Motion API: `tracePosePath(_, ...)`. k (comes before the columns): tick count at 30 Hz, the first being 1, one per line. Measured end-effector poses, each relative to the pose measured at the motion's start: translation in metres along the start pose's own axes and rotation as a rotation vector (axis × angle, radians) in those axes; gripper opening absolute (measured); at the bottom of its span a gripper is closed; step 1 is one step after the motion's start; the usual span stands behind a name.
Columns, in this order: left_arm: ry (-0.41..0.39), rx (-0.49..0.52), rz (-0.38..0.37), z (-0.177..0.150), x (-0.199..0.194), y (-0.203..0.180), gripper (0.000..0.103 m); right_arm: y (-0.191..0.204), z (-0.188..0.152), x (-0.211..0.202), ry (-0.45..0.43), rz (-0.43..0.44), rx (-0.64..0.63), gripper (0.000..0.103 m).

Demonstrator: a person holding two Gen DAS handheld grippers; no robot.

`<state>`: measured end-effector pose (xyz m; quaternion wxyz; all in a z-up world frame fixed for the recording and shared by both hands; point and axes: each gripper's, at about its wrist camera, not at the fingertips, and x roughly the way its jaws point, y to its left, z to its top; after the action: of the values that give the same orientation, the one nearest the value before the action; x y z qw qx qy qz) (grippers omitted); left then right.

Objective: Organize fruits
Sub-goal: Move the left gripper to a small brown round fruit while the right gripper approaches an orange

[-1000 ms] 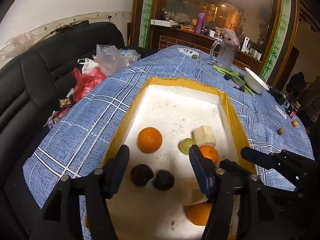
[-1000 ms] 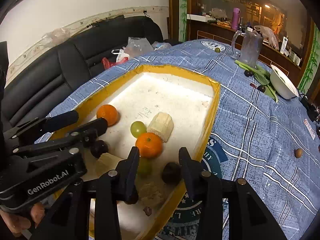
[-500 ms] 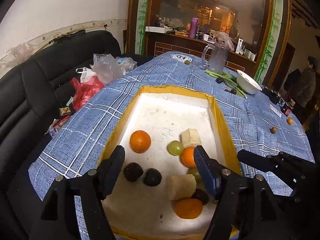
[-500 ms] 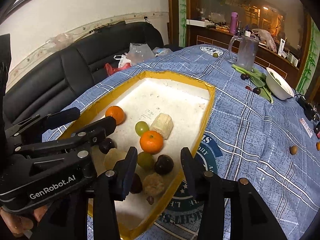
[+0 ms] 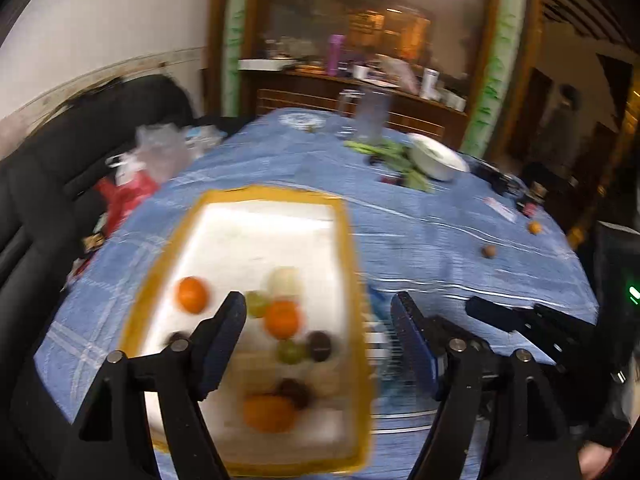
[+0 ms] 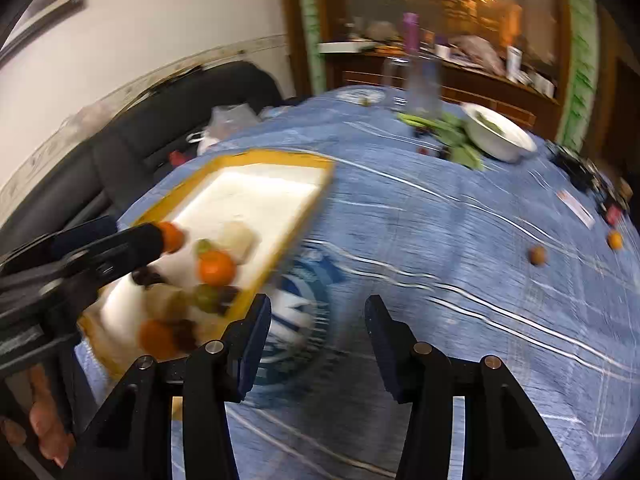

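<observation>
A white tray with a yellow rim (image 5: 248, 194) (image 6: 276, 156) lies on the blue checked tablecloth and holds several fruits: oranges (image 5: 282, 319) (image 6: 216, 267), green grapes (image 5: 291, 352), dark round fruits (image 5: 319, 346) and pale banana pieces (image 5: 285, 280). My left gripper (image 5: 318, 334) hovers over the tray's near right edge, its jaws opening with nothing held between them. My right gripper (image 6: 316, 340) hangs over bare cloth to the right of the tray, jaws opening and empty. A small orange fruit (image 5: 534, 227) (image 6: 615, 240) and a brown round one (image 5: 489, 251) (image 6: 537, 256) lie loose on the cloth at the far right. Both views are blurred.
At the table's far side stand a white bowl (image 5: 436, 156) (image 6: 500, 136), green leaves (image 5: 396, 156) and a clear jug (image 5: 370, 114). A black sofa (image 5: 60, 168) with plastic bags (image 5: 160, 152) runs along the left. Small items (image 6: 580, 168) lie at the far right edge. A wooden sideboard stands behind.
Both grippers have pulled back and swung right, so the tray now sits left in both views. Both pairs of jaws stand wider apart. More fruit at the tray's near end shows.
</observation>
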<state>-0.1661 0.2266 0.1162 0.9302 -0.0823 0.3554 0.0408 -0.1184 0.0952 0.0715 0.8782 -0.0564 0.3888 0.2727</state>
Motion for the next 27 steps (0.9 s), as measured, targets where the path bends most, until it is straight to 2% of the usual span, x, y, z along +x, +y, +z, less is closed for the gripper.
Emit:
tracePosePath(4,0.022,0.074,-0.073,0.011,0.011,-0.048,0.076,-0.051,-0.004,-0.011,-0.007,-0.045,0.086,0.053)
tracePosePath(7,0.033,0.097,-0.136,0.024,0.021,-0.081,0.076,-0.093,-0.006,-0.025,-0.023,-0.114,0.121,0.053)
tracePosePath(11,0.044,0.106,-0.208,0.041,0.044,-0.125,0.076,-0.163,-0.006,-0.046,-0.052,-0.237,0.183,0.052)
tracePosePath(15,0.068,0.109,-0.274,0.055,0.082,-0.167,0.076,-0.249,0.0,-0.065,-0.083,-0.32,0.318,0.052)
tracePosePath(21,0.149,-0.006,-0.347,0.067,0.163,-0.203,0.075,-0.35,0.014,-0.062,-0.084,-0.376,0.48,0.052)
tracePosePath(24,0.195,-0.098,-0.36,0.069,0.197,-0.193,0.075,-0.389,0.02,-0.049,-0.079,-0.374,0.562,0.052)
tracePosePath(27,0.233,-0.173,-0.404,0.067,0.219,-0.177,0.075,-0.415,0.031,-0.028,-0.061,-0.377,0.586,0.052)
